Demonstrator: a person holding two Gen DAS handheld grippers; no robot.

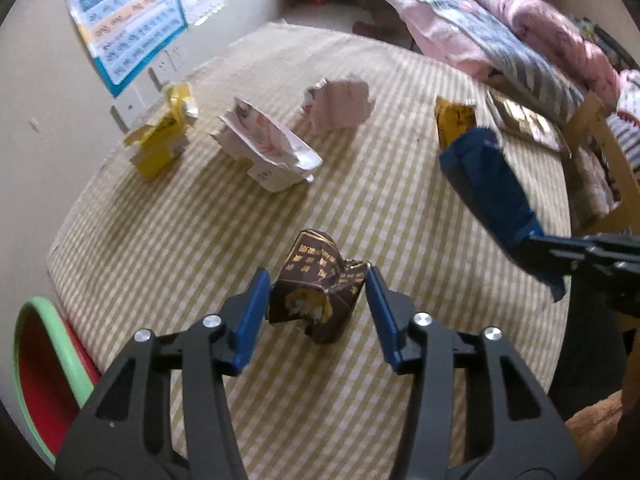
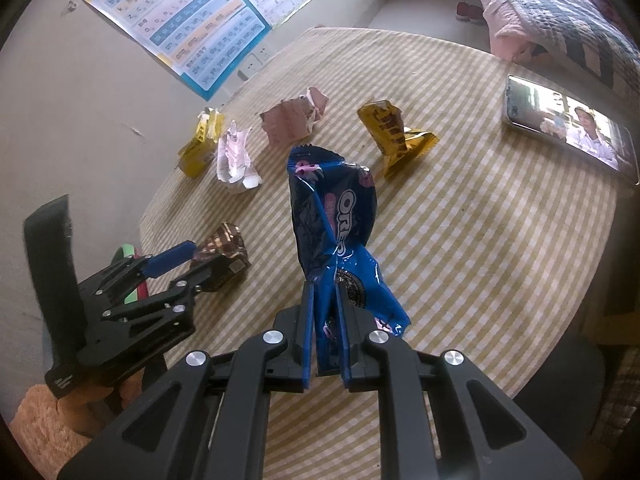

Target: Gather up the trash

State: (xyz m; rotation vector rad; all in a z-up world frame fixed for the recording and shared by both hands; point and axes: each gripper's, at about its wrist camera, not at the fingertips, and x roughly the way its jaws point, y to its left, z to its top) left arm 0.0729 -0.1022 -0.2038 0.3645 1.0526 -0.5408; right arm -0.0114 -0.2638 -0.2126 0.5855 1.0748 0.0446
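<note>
My left gripper [image 1: 316, 286] is open, its blue pads on either side of a crumpled brown wrapper [image 1: 316, 292] on the checked tablecloth; it also shows in the right wrist view [image 2: 188, 254] around the same brown wrapper [image 2: 224, 246]. My right gripper [image 2: 324, 300] is shut on a blue Oreo wrapper [image 2: 334, 216], held above the table; this wrapper shows at the right of the left wrist view [image 1: 488, 184]. Further back lie a yellow wrapper [image 1: 160, 136], a white-pink wrapper [image 1: 268, 148], a pink crumpled paper [image 1: 340, 102] and a gold wrapper [image 1: 456, 120].
A red bin with a green rim [image 1: 40, 364] stands below the table's left edge. A phone [image 2: 572, 128] with a lit screen lies at the far right of the table. Bedding [image 1: 500, 32] is piled behind. Posters [image 2: 192, 20] hang on the wall.
</note>
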